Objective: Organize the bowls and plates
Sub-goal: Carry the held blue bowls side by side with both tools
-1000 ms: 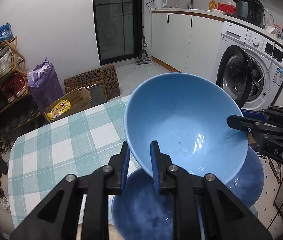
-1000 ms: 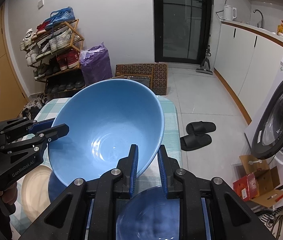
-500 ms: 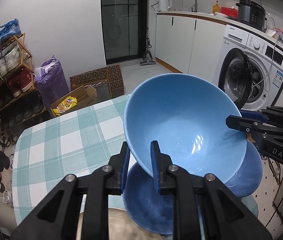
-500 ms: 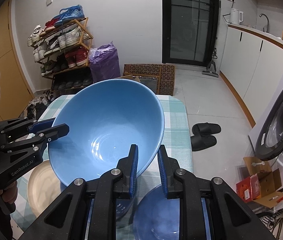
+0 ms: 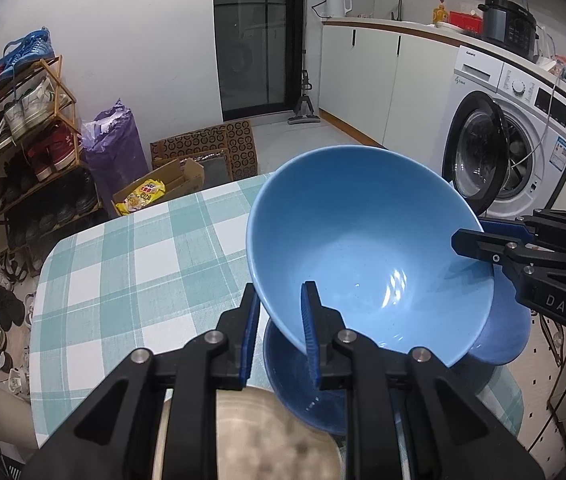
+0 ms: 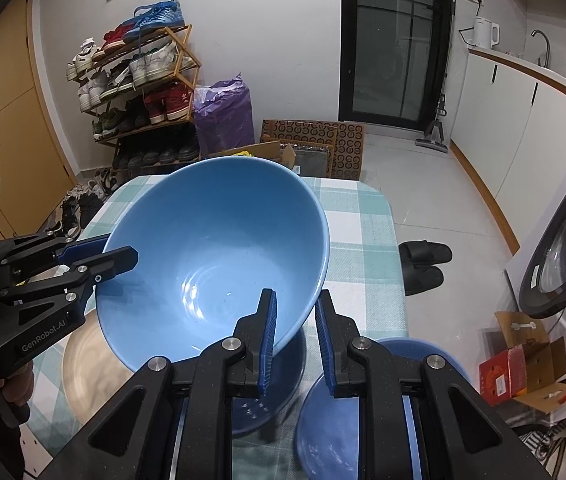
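Note:
A large light blue bowl (image 5: 371,256) hangs tilted above the table, held by its rim on two sides. My left gripper (image 5: 279,300) is shut on the near rim, and my right gripper (image 5: 479,240) pinches the right rim. In the right wrist view the same bowl (image 6: 211,256) has my right gripper (image 6: 297,304) shut on its edge and my left gripper (image 6: 115,256) on the far left rim. Beneath it lie a darker blue bowl (image 5: 299,392), a blue plate (image 6: 323,440) and a beige plate (image 6: 87,364).
The table wears a green and white checked cloth (image 5: 123,272). A washing machine (image 5: 523,152) with its door open stands to the right. A shoe rack (image 5: 23,128) and a cardboard box (image 5: 163,192) are beyond the table. Slippers (image 6: 427,264) lie on the floor.
Both grippers have carried the bowl back toward the near end of the table. The beige plate has come into view below, and more checked cloth shows ahead.

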Demonstrator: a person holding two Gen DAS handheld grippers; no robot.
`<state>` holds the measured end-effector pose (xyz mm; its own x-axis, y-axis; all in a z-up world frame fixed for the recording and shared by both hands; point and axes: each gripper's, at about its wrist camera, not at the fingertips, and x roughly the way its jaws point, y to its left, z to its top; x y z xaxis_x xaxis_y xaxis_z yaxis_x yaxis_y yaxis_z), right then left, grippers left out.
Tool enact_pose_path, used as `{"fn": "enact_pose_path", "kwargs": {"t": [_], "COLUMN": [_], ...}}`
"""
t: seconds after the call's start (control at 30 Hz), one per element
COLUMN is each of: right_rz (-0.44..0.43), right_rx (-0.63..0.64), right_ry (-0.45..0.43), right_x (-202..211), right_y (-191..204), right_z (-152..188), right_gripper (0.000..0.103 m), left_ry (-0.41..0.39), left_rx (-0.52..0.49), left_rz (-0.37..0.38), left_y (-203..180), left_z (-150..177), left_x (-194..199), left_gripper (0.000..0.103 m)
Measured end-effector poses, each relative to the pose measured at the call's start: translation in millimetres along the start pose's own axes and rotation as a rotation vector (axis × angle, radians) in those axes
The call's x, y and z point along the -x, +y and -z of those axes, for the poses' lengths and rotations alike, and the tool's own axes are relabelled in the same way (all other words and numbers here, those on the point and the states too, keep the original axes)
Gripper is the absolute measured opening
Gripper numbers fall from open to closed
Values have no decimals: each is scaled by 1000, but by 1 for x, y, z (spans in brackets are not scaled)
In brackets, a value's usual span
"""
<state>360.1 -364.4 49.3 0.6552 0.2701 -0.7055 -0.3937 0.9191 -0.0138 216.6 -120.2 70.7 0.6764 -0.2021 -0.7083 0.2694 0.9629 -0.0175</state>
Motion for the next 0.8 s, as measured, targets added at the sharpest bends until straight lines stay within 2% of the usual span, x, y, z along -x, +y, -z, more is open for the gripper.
{"fn": "enact_pose_path", "kwargs": {"t": [0.8], "right_rz": [-8], "right_rx": [-15], "right_ry": [68], "right_x": [-19], "right_y": [13], "right_z": [37], "right_gripper": [20], "left_ry": [42], "left_rx": [-7], "left_rz": [11], "left_y": [-2], "left_z": [32], "left_x": [-8], "left_gripper": [19]}}
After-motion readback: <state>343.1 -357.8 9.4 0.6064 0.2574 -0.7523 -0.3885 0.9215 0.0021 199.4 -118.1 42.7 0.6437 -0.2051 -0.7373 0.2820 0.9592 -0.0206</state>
